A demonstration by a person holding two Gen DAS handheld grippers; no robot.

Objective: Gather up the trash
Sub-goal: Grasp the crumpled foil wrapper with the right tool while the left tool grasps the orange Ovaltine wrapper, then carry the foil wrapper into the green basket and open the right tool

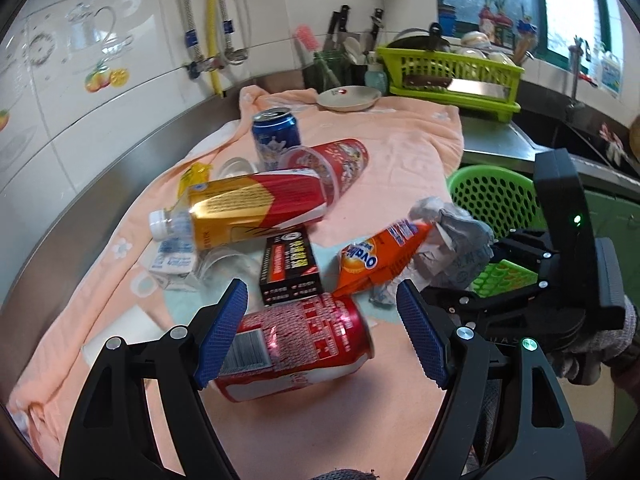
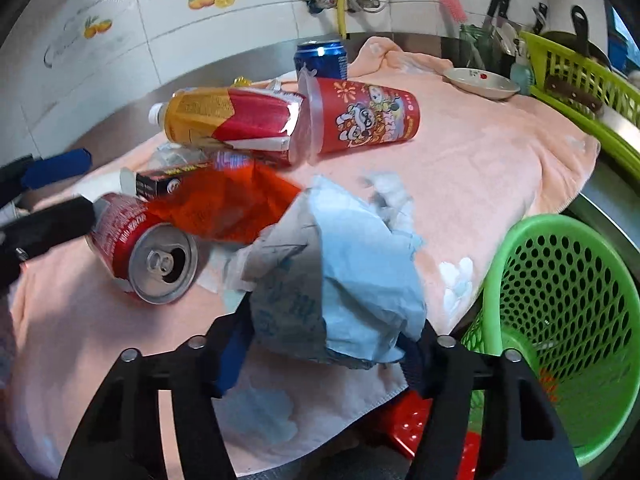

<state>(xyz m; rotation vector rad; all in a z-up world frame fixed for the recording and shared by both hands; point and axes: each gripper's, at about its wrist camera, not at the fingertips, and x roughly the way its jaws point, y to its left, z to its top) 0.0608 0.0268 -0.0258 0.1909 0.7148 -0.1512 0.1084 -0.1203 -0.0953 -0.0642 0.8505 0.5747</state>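
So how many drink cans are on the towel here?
2. A red can lies on its side between the open left gripper fingers. A blue can stands upright at the back, behind the red cup. Others may be hidden under the pile.

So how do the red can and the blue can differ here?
The red can lies on its side at the near end of the pink towel; the blue can stands upright at the far end. The red can sits between the left tongs; nothing is near the blue can. Both have opened tops.
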